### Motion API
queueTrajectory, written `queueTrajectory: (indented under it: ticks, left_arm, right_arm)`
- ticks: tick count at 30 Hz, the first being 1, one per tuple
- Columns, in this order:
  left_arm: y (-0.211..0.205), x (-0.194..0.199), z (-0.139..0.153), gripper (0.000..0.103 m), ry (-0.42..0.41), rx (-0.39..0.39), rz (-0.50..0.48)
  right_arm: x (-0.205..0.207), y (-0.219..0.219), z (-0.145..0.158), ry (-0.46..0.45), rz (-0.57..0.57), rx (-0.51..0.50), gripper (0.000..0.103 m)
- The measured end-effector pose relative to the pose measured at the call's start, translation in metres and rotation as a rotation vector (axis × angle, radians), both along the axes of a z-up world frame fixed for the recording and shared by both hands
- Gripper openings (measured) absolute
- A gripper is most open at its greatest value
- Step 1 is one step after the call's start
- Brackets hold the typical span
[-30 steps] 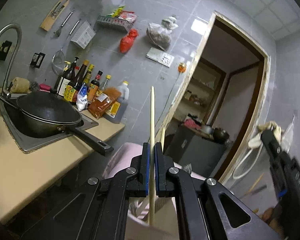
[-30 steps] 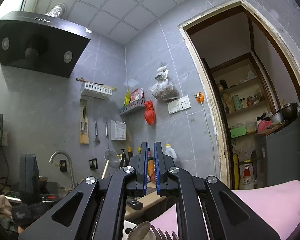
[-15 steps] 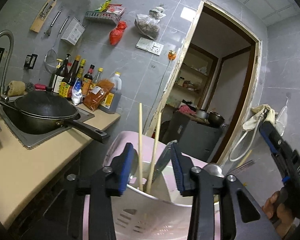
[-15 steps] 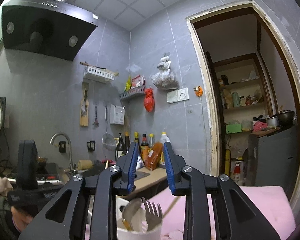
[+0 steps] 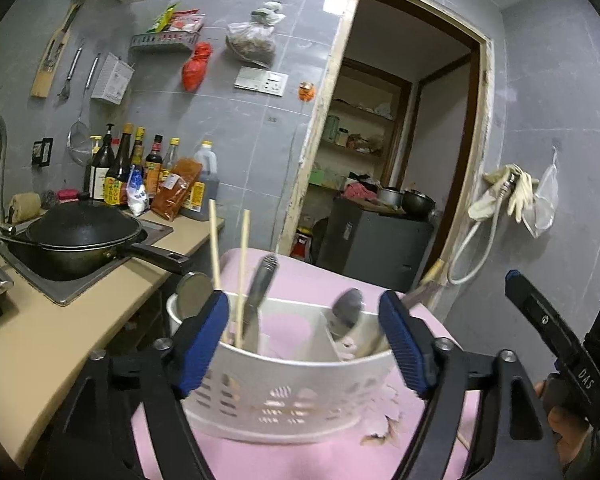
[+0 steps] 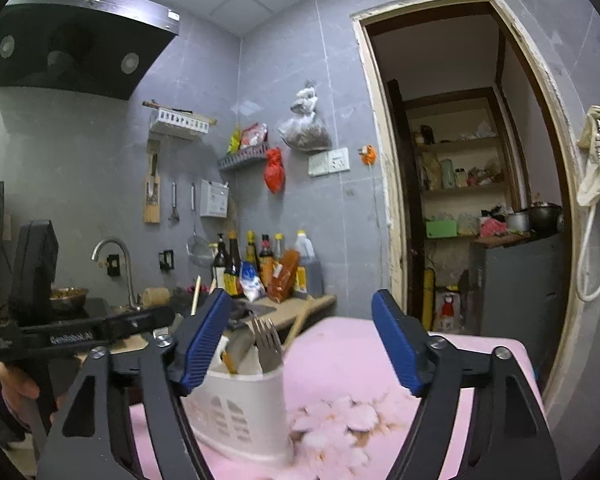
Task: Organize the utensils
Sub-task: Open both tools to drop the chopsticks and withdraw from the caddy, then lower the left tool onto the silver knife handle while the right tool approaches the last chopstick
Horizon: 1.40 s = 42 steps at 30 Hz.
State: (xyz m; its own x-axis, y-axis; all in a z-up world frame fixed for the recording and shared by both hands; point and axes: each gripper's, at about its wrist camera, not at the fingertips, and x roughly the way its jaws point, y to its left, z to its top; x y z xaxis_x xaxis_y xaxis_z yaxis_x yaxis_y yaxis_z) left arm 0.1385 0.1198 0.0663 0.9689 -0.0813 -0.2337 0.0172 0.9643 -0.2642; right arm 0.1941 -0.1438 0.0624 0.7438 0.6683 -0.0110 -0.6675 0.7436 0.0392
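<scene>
White plastic fills the foreground: the utensil caddy (image 5: 284, 392) stands on a pink-covered surface (image 5: 260, 460), and both grippers now have their jaws spread wide with nothing between the blue pads. A second ago the left gripper (image 5: 304, 342) was pressed shut on a single chopstick; half a second ago it was already parting, and that stick now stands beside its partner as the chopsticks (image 5: 242, 268) in the caddy's left compartment, next to a metal handle (image 5: 260, 300). A spoon (image 5: 346, 310) leans in the right compartment. The right gripper (image 6: 302, 340), closed a second ago, has likewise opened.

The pink cover shows worn, flaking patches (image 6: 340, 420) just beside the caddy. To the left runs a beige counter (image 5: 40, 344) with a black wok (image 5: 76, 240) resting on a steel sink, a row of sauce bottles (image 5: 148, 172) against the grey tiled wall, and an open doorway (image 5: 400, 140) leading to shelves and a dark cabinet.

Only the right wrist view shows the range hood (image 6: 80, 40), the fork (image 6: 266, 344) with tines up in the caddy, and the person's left hand (image 6: 16, 384) on the other tool's grip. Only the left wrist view shows both compartments from above and the gloves (image 5: 512, 192) hanging on the right wall.
</scene>
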Motion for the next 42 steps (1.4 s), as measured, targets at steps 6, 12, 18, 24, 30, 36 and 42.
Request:
queueTrajectory:
  ticks: [6, 12, 18, 24, 30, 36, 42]
  left_arm:
    - [-0.024, -0.004, -0.006, 0.086, 0.02, 0.034, -0.029]
    - [-0.048, -0.007, -0.021, 0.087, 0.041, 0.048, -0.076]
    - [-0.072, -0.005, -0.031, 0.087, 0.088, 0.078, -0.14]
    - [-0.092, 0.005, -0.04, 0.087, 0.171, 0.092, -0.202]
    - [-0.114, 0.022, -0.051, 0.087, 0.286, 0.143, -0.241]
    - [-0.13, 0.039, -0.063, 0.087, 0.387, 0.202, -0.282]
    - [-0.13, 0.052, -0.073, 0.086, 0.453, 0.181, -0.317]
  right_arm:
    - [-0.009, -0.026, -0.006, 0.038, -0.03, -0.042, 0.101]
    - [-0.012, -0.055, -0.012, 0.07, -0.078, -0.077, 0.103]
    - [-0.012, -0.079, -0.025, 0.142, -0.142, -0.144, 0.103]
    - [-0.006, -0.092, -0.045, 0.283, -0.184, -0.236, 0.103]
    - [0.005, -0.095, -0.07, 0.443, -0.175, -0.301, 0.101]
    - [0.011, -0.087, -0.089, 0.536, -0.131, -0.367, 0.078]
    - [0.014, -0.072, -0.099, 0.585, -0.075, -0.456, 0.05]
